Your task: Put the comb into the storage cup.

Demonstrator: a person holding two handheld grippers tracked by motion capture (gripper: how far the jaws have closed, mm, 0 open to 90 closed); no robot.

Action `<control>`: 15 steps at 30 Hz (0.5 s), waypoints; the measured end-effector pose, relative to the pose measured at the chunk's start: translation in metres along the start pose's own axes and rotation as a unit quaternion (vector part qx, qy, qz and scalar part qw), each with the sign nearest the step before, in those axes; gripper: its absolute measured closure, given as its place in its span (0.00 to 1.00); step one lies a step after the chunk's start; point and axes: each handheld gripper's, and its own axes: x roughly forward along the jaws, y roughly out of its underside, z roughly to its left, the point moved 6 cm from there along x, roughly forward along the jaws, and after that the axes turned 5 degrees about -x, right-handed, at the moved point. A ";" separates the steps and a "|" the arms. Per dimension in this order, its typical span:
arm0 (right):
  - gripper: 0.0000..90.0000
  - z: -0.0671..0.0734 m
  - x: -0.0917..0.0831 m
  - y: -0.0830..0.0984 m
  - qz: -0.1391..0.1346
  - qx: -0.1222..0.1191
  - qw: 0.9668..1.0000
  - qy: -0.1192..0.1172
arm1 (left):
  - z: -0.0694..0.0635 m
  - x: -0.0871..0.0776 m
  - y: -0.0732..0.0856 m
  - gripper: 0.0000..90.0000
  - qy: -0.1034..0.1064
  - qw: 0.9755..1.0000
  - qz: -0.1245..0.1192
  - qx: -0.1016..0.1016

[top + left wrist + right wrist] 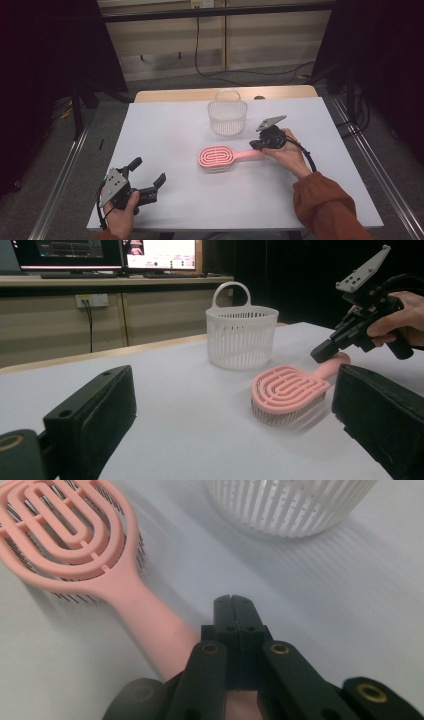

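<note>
Two tongs: at lower left of the high view, the left tongs point(148, 175) gape, released. Mid-frame, the pink brush point(218, 157) lies on the bench point(165, 130). The right gripper view shows the right tongs point(234, 602) clenched, jaws together above the handle.

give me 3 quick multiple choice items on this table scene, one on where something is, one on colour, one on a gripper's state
1. Where does the white basket stand relative to the hairbrush?
A. farther from the person
B. nearer to the person
C. on top of it

2. What colour is the hairbrush?
A. blue
B. pink
C. green

3. How do the jaws of the left gripper stand?
A. shut together
C. clamped on the basket
B. wide open, nothing between them

Answers:
1. A, since the high view shows the basket beyond the brush head.
2. B, as handle and head are pink in all views.
3. B, since the left gripper view shows its two jaws far apart over the bare table.
</note>
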 end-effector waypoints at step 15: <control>1.00 0.003 -0.008 0.006 -0.003 -0.001 1.000 -0.002 | 0.001 -0.001 -0.001 0.04 -0.002 1.000 -0.002 0.001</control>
